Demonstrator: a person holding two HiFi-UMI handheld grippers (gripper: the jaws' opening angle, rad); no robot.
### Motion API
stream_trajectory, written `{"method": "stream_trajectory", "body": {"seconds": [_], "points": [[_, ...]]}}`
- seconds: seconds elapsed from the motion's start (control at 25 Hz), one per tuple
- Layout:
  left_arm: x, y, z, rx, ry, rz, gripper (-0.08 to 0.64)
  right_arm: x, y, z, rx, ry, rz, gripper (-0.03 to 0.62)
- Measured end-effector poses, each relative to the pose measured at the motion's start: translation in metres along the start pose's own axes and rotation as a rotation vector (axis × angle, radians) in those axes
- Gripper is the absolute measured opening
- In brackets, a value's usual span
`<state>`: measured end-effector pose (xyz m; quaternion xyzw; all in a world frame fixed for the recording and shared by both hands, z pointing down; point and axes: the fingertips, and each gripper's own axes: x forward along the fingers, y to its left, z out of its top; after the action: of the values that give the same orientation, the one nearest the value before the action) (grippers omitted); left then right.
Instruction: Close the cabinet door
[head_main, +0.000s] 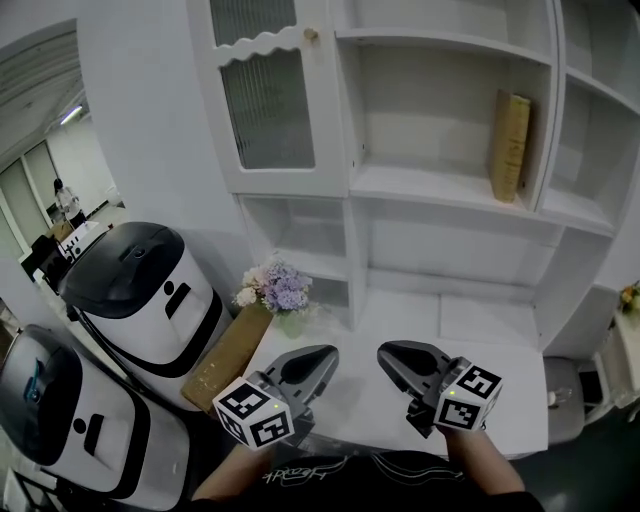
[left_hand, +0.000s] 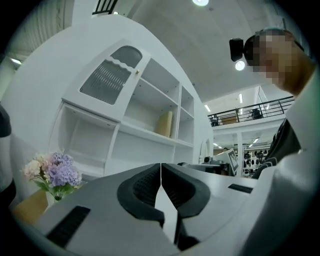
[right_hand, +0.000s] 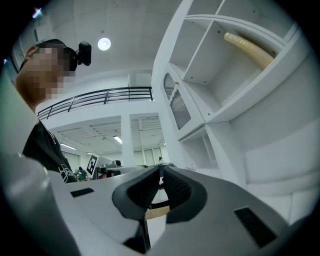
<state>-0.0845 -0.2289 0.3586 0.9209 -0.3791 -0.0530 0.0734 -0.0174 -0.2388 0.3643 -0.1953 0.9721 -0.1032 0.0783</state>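
Note:
The white cabinet door (head_main: 265, 95) with ribbed glass and a small brass knob (head_main: 311, 34) is at the upper left of the shelf unit; it looks flush with the frame. It also shows in the left gripper view (left_hand: 107, 77) and edge-on in the right gripper view (right_hand: 179, 107). My left gripper (head_main: 325, 362) (left_hand: 160, 167) and right gripper (head_main: 390, 355) (right_hand: 160, 169) hang side by side low over the white table (head_main: 500, 400), well below the door. Both are shut with nothing between the jaws.
A tan book (head_main: 510, 145) leans on an open shelf to the right of the door. A vase of flowers (head_main: 275, 290) and a brown board (head_main: 228, 358) sit at the table's left. Two white and black machines (head_main: 140, 290) (head_main: 60, 420) stand on the floor at left.

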Motion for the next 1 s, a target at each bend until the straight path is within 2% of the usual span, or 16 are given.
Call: {"method": "stream_trajectory", "body": {"seconds": [0.16, 0.56, 1.0], "points": [[0.003, -0.001, -0.003, 0.012, 0.000, -0.014, 0.023, -0.001, 0.005, 0.001, -0.034, -0.008, 0.018, 0.054], [0.010, -0.003, 0.005, 0.001, 0.006, -0.050, 0.023, 0.002, -0.008, -0.005, -0.007, -0.002, -0.022, 0.054], [0.015, 0.015, 0.002, -0.007, -0.001, -0.030, 0.023, 0.007, -0.020, -0.007, -0.021, 0.006, -0.043, 0.054]]}}
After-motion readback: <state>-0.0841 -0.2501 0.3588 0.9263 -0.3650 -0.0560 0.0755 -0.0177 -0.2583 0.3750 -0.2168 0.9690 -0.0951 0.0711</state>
